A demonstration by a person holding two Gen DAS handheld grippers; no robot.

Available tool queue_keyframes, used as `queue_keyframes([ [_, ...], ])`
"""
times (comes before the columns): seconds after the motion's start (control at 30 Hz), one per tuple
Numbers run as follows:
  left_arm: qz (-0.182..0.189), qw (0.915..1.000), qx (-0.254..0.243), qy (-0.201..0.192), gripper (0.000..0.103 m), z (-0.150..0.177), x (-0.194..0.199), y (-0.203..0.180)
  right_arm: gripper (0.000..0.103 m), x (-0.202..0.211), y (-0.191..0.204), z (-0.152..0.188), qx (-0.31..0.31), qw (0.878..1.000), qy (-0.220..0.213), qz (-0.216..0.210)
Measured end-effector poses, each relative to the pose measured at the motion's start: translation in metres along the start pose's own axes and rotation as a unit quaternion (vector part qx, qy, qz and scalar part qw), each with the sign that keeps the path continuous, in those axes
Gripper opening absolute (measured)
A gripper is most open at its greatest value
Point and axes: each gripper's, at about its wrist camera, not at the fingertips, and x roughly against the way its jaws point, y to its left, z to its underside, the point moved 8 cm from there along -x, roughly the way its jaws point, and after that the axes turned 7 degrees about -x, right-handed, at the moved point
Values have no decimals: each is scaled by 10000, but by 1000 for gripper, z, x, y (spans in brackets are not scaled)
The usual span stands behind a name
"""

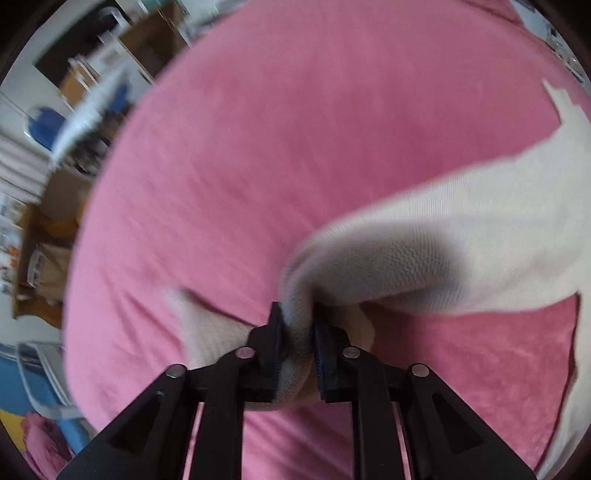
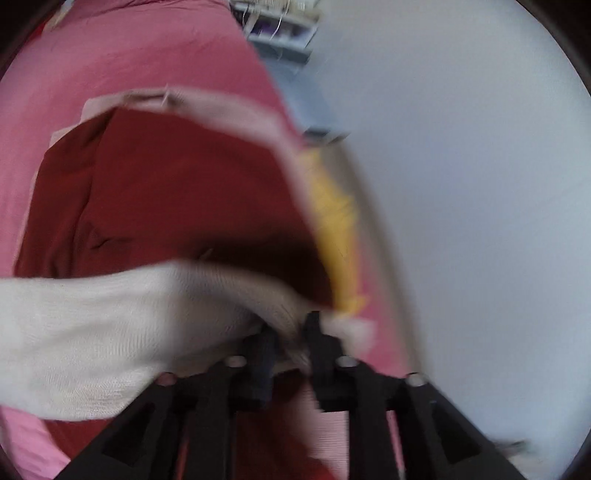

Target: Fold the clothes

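I can't read any words, nos. or signs in either view. Both pics are blurry. In the left wrist view there are some small things w/ bits of color at the far left edge [image 1: 9, 236], maybe boxes or papers, but the marks on them are too small and smeared for me to read. In the right wrist view the shelf stuff at the top [image 2: 280, 22] is a blur too. No labels show on the cloth.
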Motion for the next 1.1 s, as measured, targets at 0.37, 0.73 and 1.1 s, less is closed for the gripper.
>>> queue_keyframes([
  [0.37,988,9835,1227,-890,47,64,76,81,28,146,-51,74,-926,9578,-1946,-1900],
  [0.73,3046,9383,35,-1637,72,132,128,-182,28,160,215,424,2482,8917,231,-3777],
  [1.1,2243,9543,-1321,-1467,74,187,98,-298,19,115,238,442,1410,9049,642,-3964],
])
